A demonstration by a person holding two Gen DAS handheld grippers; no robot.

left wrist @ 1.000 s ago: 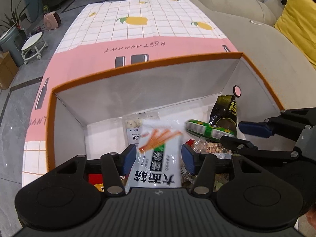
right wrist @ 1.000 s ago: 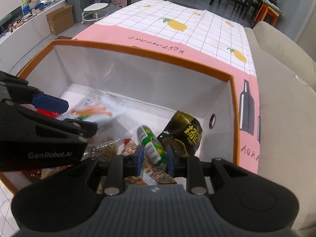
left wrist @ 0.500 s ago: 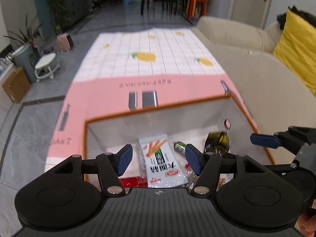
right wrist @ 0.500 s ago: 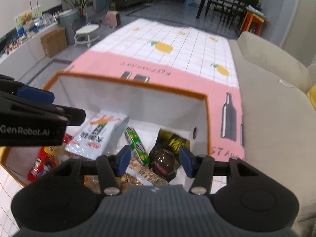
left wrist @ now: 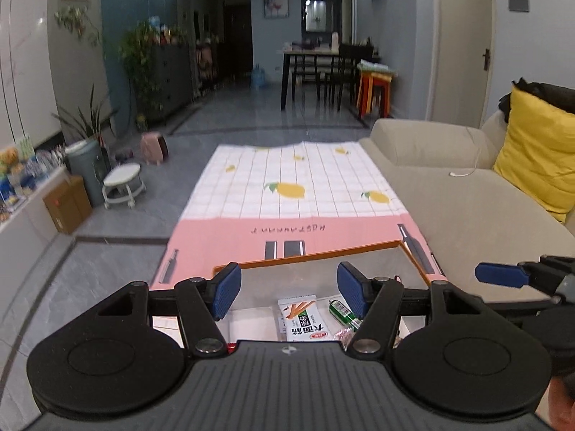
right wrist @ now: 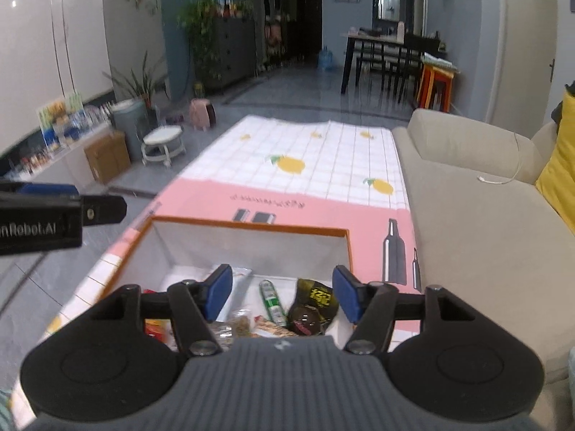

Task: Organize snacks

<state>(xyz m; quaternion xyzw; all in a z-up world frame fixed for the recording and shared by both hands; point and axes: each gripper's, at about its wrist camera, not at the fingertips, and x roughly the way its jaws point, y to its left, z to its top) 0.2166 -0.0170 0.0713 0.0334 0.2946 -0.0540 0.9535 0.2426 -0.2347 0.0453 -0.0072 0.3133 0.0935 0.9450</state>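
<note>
Both tongs hang released above the box [right wrist: 251, 223], an orange-rimmed, white-walled carton low in frame: left gripper [left wrist: 289, 294] wide, right gripper [right wrist: 282, 296] just opened, nothing between its ribbed blue pads. Inside lie crinkly snacks: one white packet [left wrist: 302, 319], one green tube [right wrist: 271, 301], one dark glossy pouch [right wrist: 316, 303].

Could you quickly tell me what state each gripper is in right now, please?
Left gripper: open, holding nothing.
Right gripper: open, its jaws have just been opening, nothing between the fingers.

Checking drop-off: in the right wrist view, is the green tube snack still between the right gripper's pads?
No. The green tube snack lies in the orange-rimmed box, and the right gripper, jaws just opened, holds nothing.
</note>
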